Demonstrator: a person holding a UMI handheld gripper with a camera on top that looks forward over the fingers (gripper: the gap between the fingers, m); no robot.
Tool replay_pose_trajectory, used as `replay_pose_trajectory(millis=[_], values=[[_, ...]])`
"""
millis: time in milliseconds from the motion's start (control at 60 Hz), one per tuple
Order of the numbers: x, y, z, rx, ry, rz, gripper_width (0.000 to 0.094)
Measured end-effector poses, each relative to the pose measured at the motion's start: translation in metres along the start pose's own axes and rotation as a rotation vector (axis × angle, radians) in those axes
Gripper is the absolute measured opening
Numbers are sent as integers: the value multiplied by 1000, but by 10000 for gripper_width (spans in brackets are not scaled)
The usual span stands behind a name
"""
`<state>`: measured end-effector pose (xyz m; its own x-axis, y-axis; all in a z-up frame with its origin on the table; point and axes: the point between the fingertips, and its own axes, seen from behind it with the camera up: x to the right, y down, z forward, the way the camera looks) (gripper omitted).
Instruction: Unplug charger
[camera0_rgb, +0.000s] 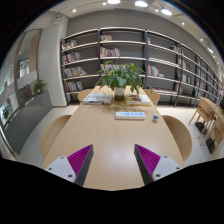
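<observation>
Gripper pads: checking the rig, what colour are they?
Magenta pads on the open gripper, gripper view.

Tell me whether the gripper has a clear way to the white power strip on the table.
Probably yes. The gripper is open, and the bare table lies between its fingers and the white power strip well beyond them; nothing stands in that path.

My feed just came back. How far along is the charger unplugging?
Nothing looks done yet. The tool is open and empty, its pink pads over the near end of the wooden table. A white power strip lies well beyond the fingers, near the potted plant; I cannot make out a charger in it. Left: approach, grip the charger, pull it out.
</observation>
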<state>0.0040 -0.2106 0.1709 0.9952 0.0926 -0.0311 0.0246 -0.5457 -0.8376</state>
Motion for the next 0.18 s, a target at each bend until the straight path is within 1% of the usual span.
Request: replay_pose_trajectory(millis=[183], values=[[-1,1,-2,-7,-11,5,827]])
